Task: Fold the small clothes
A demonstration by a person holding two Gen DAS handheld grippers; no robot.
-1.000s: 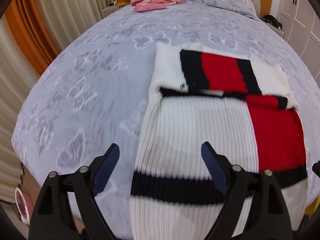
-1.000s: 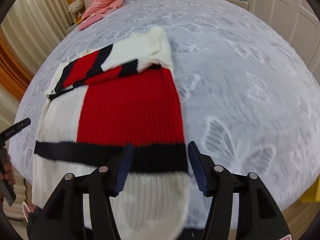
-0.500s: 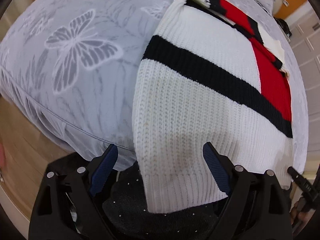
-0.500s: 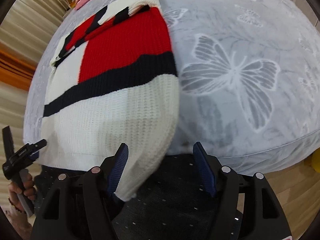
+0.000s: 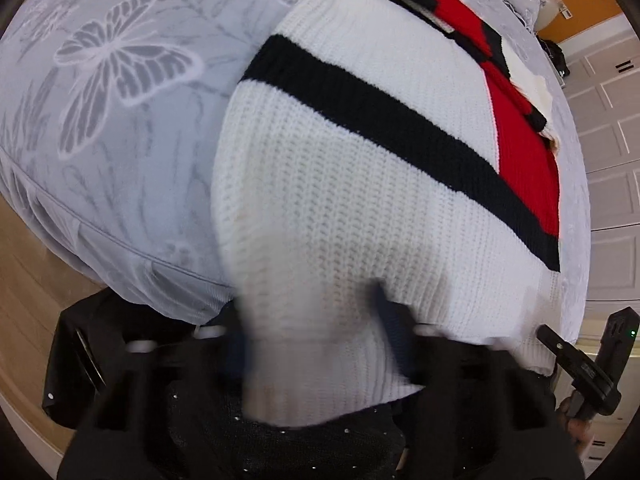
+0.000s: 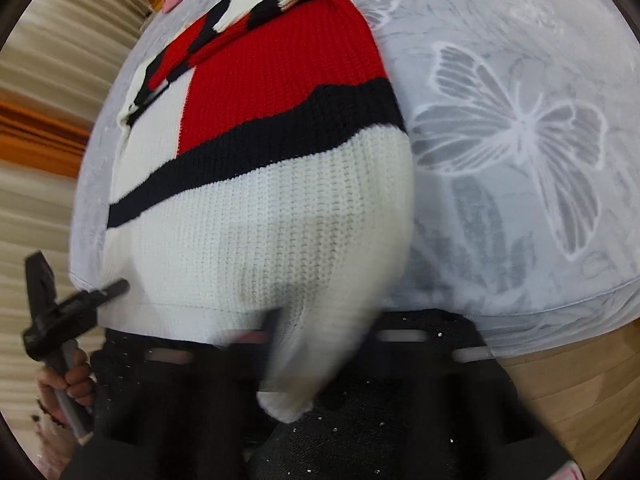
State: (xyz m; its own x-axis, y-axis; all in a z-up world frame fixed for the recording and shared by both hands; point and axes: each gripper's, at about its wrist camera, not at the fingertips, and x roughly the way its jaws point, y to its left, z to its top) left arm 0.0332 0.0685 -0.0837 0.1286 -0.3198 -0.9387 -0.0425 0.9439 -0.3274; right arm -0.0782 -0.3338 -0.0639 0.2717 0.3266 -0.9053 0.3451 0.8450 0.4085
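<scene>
Blurred fingers of the left gripper (image 5: 316, 344) straddle the hanging white hem of a knitted sweater (image 5: 360, 184); whether they grip it cannot be told. The right gripper (image 6: 320, 344), equally smeared, sits at the hem's other corner, its state also unclear. The red, white and black sweater lies flat on a grey butterfly-print bedspread (image 6: 520, 140), its hem drooping over the bed edge.

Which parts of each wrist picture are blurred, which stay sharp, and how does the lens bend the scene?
Left wrist view: the left hand-held gripper and the sweater hem beside it smear, while the knit higher up is crisp. Right wrist view: the right hand-held gripper and hem blur likewise; the butterfly bedspread stays clearer. Both fisheye views bulge the bed into a dome.
</scene>
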